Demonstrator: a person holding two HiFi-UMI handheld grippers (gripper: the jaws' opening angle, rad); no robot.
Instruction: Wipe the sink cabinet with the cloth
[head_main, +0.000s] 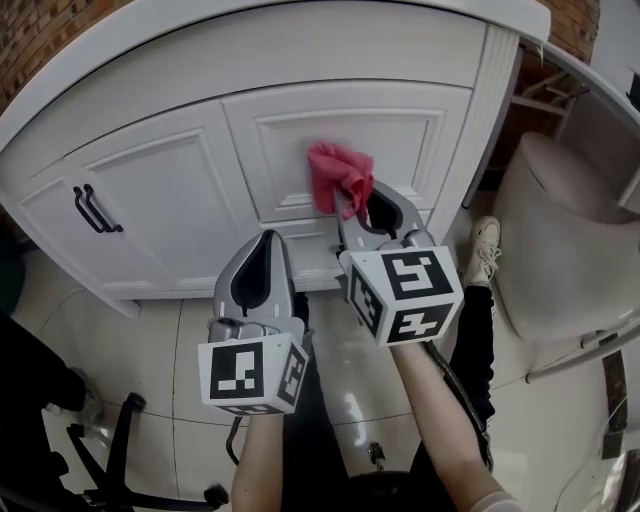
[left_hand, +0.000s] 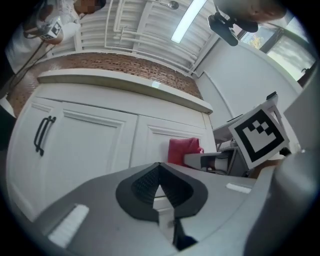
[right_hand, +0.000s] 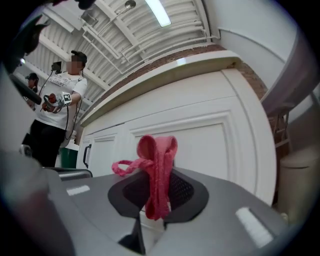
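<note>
Left gripper (head_main: 267, 238): clenched, jaw tips meeting, nothing between them. It hangs just short of the lower rail of the white sink cabinet (head_main: 160, 170), below and to the left of the right gripper.

Right gripper (head_main: 362, 200): grasping the red-pink cloth (head_main: 336, 172). The cloth runs down between the jaws, and a bunched loop stands above their tips, with a thin tail trailing to the left. From the head view, the bunch sits at the lower part of the cabinet door panel (head_main: 400, 140) directly ahead of this gripper. I cannot confirm whether it touches the panel.

Markings: each gripper's marker cube (head_main: 402, 292) shows black-and-white square patterns only.

Surroundings: a pair of black door handles (head_main: 95, 210) is well to the left of the left gripper, on the neighbouring door. A white toilet (head_main: 560, 230) stands to the right of the right gripper, with a white shoe (head_main: 484, 250) between the two. Below both grippers there is glossy pale floor tile (head_main: 170, 340).

In the right gripper view, a second person (right_hand: 57, 115) stands far left of the jaws, beyond the cabinet's end, beside a green bin (right_hand: 67, 156).
</note>
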